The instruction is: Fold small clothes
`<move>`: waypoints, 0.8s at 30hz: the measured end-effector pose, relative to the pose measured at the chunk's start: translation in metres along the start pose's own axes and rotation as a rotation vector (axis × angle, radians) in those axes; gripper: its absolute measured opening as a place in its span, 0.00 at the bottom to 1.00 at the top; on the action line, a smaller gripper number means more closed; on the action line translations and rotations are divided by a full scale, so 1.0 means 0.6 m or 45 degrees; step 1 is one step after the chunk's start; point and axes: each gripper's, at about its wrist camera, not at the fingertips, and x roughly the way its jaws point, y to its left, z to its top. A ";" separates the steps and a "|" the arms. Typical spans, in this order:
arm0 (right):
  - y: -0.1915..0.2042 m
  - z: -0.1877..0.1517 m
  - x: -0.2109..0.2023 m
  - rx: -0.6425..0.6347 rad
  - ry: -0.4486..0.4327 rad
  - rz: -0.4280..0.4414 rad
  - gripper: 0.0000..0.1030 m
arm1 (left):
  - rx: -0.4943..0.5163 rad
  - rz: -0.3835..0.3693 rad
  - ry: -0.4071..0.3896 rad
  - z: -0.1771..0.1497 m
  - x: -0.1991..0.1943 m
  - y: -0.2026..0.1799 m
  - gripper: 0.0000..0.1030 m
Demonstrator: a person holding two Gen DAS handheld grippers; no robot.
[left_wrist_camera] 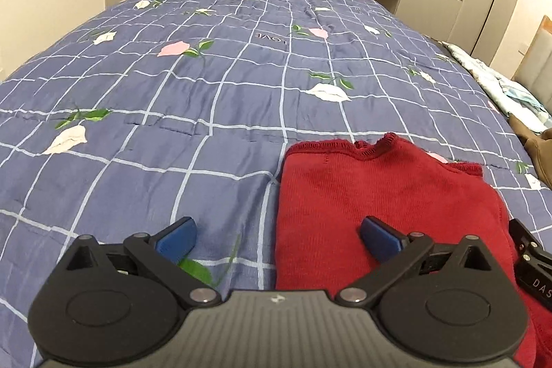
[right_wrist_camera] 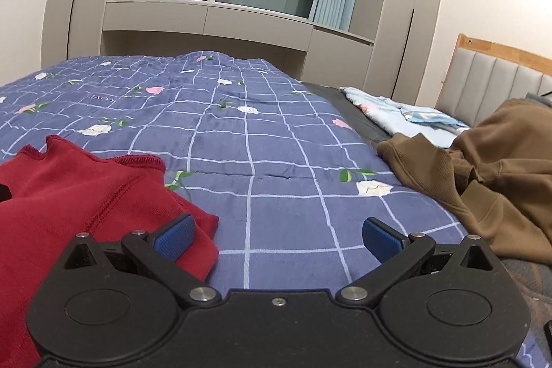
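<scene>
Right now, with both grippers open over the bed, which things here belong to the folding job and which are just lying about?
For the job:
- dark red knit garment, lying between the grippers
- left gripper, open
- right gripper, open

Possibly next, or just lying about:
- brown sweatshirt with ribbed cuffs
- pale blue printed cloth

Just the surface:
- blue checked floral quilt

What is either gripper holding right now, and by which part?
Nothing. The left gripper and right gripper are both open, poised at opposite edges of the red knit garment.
</scene>
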 end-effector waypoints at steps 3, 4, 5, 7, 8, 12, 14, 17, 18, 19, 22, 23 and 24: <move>-0.003 -0.002 0.000 0.012 0.003 0.009 1.00 | 0.002 -0.001 -0.003 -0.001 -0.001 -0.001 1.00; -0.004 -0.002 -0.001 0.016 0.003 0.011 1.00 | 0.003 0.000 -0.004 0.000 0.000 -0.001 1.00; -0.004 -0.002 -0.001 0.020 0.004 0.014 1.00 | 0.004 0.000 -0.004 0.000 0.001 -0.001 1.00; -0.007 -0.003 0.000 0.025 0.005 0.018 1.00 | 0.005 0.001 -0.004 0.000 0.001 -0.001 1.00; -0.007 -0.003 0.000 0.027 0.005 0.019 1.00 | 0.006 0.001 -0.004 0.000 0.001 -0.001 1.00; -0.009 -0.004 0.001 0.034 0.003 0.023 1.00 | 0.010 0.001 -0.008 -0.001 0.002 -0.001 1.00; -0.010 -0.004 0.001 0.038 0.002 0.025 1.00 | 0.014 0.002 -0.010 -0.001 0.002 -0.002 1.00; -0.011 -0.004 0.002 0.043 0.002 0.028 1.00 | 0.020 0.006 -0.010 -0.001 0.003 -0.003 1.00; -0.011 -0.004 0.001 0.045 0.002 0.031 1.00 | 0.021 0.007 -0.009 -0.001 0.002 -0.003 1.00; -0.014 -0.003 0.002 0.053 0.008 0.040 1.00 | 0.023 0.003 -0.005 0.001 0.001 -0.003 1.00; -0.039 0.009 -0.010 0.153 0.021 0.087 1.00 | 0.002 -0.024 0.029 0.008 -0.011 0.005 0.99; -0.046 0.013 -0.025 0.183 -0.006 0.052 1.00 | -0.021 -0.042 0.042 0.011 -0.021 0.012 0.99; -0.049 0.016 -0.044 0.203 -0.039 0.014 1.00 | -0.041 -0.061 0.045 0.011 -0.031 0.018 0.99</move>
